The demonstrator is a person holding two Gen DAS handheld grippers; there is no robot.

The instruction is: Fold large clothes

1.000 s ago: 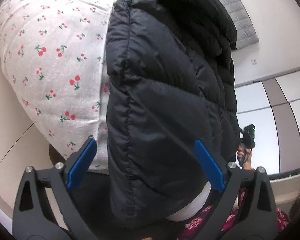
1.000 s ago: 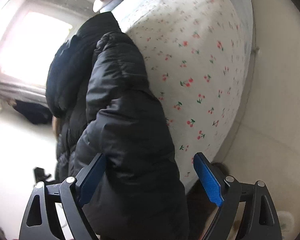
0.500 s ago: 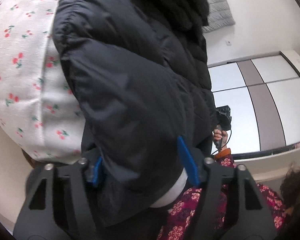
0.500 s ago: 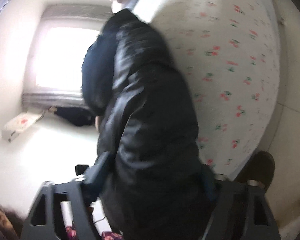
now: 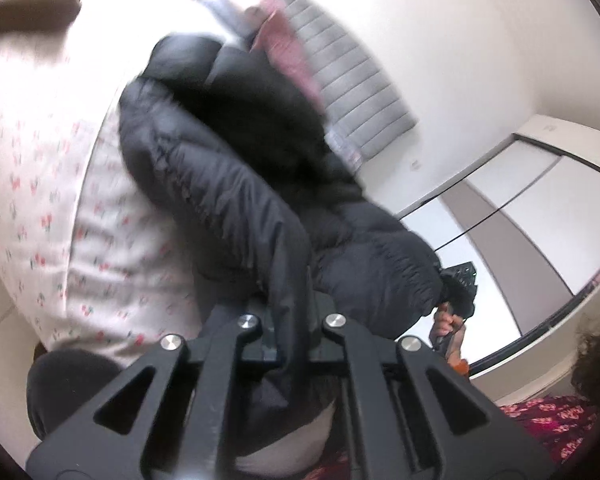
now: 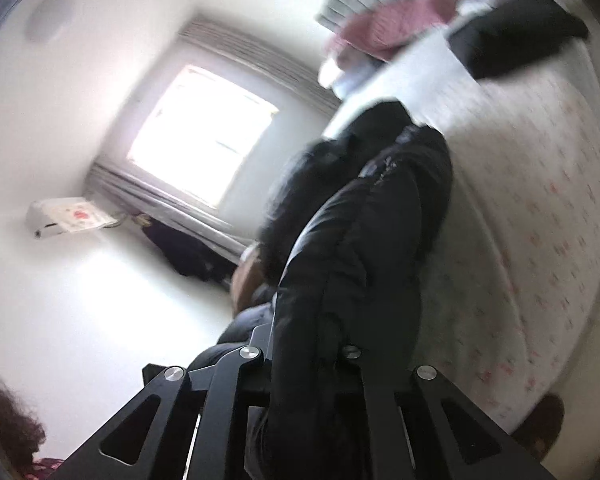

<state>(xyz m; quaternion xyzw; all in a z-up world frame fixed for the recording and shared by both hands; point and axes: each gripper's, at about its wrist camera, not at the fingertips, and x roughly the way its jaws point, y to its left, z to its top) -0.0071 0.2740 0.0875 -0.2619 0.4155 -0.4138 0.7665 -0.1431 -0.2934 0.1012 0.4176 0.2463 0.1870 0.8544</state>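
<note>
A black puffer jacket point(image 5: 236, 184) lies on a bed with a cherry-print sheet point(image 5: 40, 184) and is lifted at its near end. My left gripper point(image 5: 292, 320) is shut on a pinched fold of the jacket's near edge, the fabric bunched between the jaws. In the right wrist view the same jacket point(image 6: 364, 240) hangs up from the sheet point(image 6: 540, 220), and my right gripper point(image 6: 300, 356) is shut on another fold of it. Both sets of pads are buried in the fabric. The other gripper point(image 5: 456, 292), held in a hand, shows past the jacket in the left wrist view.
Pink and pale folded clothes point(image 5: 284, 40) lie at the bed's far end by a grey padded headboard point(image 5: 356, 92). A second dark garment point(image 6: 512, 40) rests on the bed. A wardrobe with sliding doors point(image 5: 520, 208), a bright window point(image 6: 204, 132) and an air conditioner point(image 6: 68, 216) line the walls.
Both grippers went from wide open around the jacket's edge to shut on it. Both then rose, lifting the jacket's near end off the bed; more of the room shows now.
</note>
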